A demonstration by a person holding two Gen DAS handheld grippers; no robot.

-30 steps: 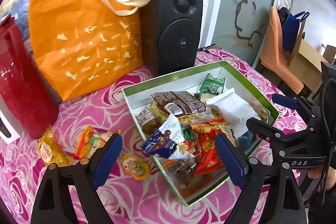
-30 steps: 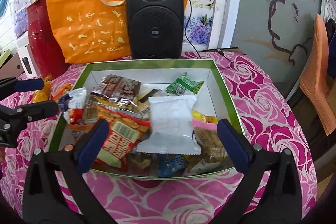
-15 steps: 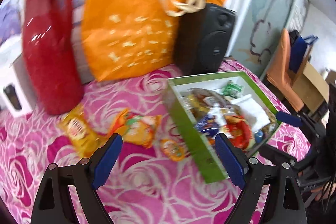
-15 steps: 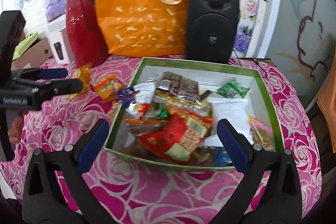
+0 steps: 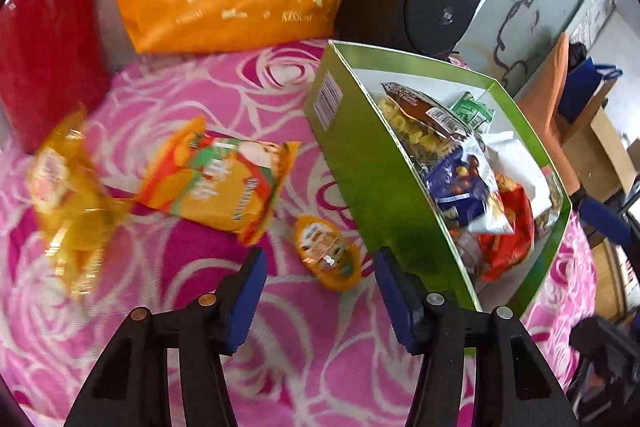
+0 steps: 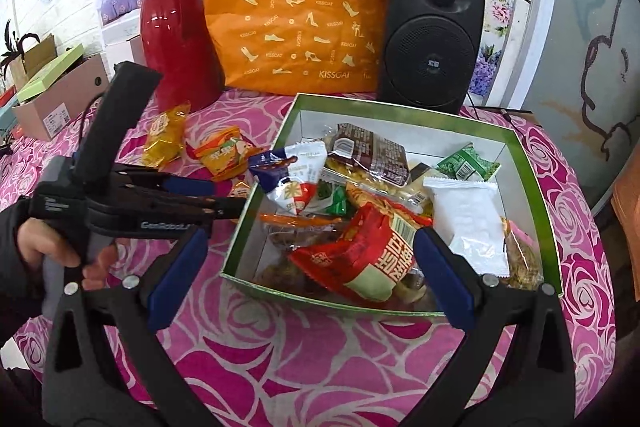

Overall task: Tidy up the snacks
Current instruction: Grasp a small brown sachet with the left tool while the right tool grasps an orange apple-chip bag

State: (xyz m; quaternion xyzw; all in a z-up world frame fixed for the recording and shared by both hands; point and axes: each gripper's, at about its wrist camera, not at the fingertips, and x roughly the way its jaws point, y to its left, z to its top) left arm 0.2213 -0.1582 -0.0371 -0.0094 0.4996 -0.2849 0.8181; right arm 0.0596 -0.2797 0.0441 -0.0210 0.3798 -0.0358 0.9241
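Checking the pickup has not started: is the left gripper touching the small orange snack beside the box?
Apart. The left wrist view shows pink cloth between the open left gripper and the small orange snack, just ahead of its fingertips.

A green cardboard box (image 6: 536, 195) sat on the pink rose-patterned tablecloth (image 6: 320, 367), packed with wrapped snacks. Outside its left wall lay three loose packets: a small oval orange packet (image 5: 326, 255) nearest the box, a flat orange snack bag (image 5: 218, 183) farther left, and a yellow crinkled packet (image 5: 68, 203) beyond that. Behind them stood a red plastic jug (image 6: 176, 35), an orange tote bag (image 6: 304, 23) and a black speaker (image 6: 430, 39), in that order leftward to rightward.
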